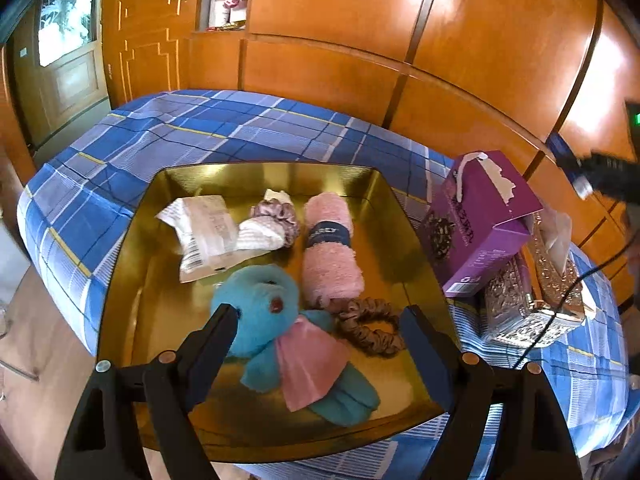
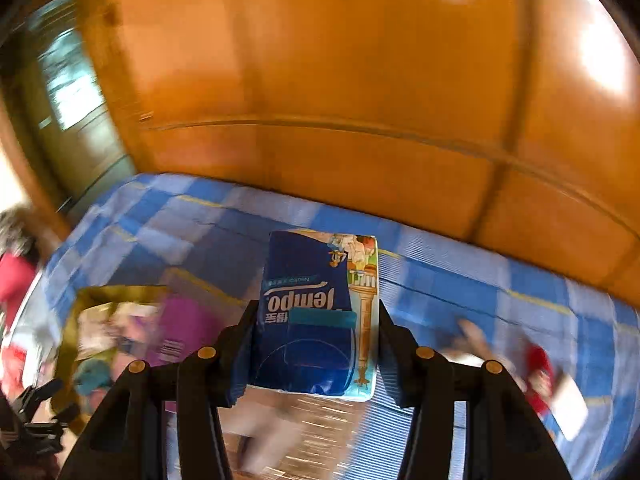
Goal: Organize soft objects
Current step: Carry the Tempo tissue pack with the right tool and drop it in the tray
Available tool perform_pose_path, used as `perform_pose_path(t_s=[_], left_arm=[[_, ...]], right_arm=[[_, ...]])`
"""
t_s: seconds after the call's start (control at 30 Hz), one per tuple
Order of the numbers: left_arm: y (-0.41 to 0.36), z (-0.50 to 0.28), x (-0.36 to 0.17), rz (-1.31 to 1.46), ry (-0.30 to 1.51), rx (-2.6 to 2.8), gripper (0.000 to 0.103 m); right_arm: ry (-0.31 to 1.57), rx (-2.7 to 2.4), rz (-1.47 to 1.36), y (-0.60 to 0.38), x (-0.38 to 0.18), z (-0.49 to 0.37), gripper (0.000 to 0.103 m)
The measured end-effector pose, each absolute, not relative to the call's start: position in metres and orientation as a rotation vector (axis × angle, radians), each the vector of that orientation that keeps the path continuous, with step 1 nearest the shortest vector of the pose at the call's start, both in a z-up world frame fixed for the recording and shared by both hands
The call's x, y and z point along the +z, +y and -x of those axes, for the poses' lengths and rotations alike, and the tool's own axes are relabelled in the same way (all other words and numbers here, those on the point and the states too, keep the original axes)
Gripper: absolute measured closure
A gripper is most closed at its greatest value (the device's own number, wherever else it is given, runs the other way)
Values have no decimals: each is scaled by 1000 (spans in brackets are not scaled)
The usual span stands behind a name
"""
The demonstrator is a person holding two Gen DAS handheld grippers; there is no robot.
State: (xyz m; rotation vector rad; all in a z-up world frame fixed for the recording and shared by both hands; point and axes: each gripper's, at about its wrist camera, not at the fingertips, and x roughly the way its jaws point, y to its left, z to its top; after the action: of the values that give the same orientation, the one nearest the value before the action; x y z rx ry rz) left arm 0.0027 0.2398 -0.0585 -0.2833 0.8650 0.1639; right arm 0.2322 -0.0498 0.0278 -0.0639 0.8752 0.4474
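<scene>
Between your left claw's (image 1: 320, 316) spread fingers lies the teal plush (image 1: 276, 320) in its pink dress, head toward the left finger; the pads hang clear of it, so this claw is released and grasping nothing. Just right of the plush, near the right finger, sits a brown scrunchie (image 1: 370, 326). Beyond the fingertips a pink rolled towel (image 1: 330, 248) with a dark band lies lengthwise, and left of that a mauve scrunchie (image 1: 276, 216) touches a white packet (image 1: 208, 232). All of these rest in the gold tray (image 1: 132, 280), which stands on the blue plaid cloth (image 1: 192, 128). Off to the claw's right, outside the tray, a purple box (image 1: 484, 220) leans on a silver embossed box (image 1: 520, 308). Farther off, orange wooden panels (image 1: 340, 8) close the view. Your right claw (image 2: 314, 344) is clenched on a blue Tempo tissue pack (image 2: 316, 312), both pads pressing its sides, the pack pointing straight ahead from the fingers. Below and left of that claw the tray and purple box show only as blur; ahead lies plaid cloth, then wood.
</scene>
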Motion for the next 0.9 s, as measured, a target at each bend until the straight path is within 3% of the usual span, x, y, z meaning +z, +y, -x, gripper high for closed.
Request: perform_pose_path(t_s=[0.27,0.5,0.7,0.83,0.9], left_arm=[[259,6,-61,313,851,231,19],[268,12,-57,328,819,271,19],[267,15,-57,316,813,284,18],[264,16,-57,300,808,284,18],[262,16,-56,287,805,289,18]], right_arm=[[846,802,187,44,19,-153,50],[902,931,266,96,-34,-77,50],[988,858,359,118,-88,-70,49],[1001,872,341,114,-94,-63,47],[985,874,326,111,-93,-61,40]])
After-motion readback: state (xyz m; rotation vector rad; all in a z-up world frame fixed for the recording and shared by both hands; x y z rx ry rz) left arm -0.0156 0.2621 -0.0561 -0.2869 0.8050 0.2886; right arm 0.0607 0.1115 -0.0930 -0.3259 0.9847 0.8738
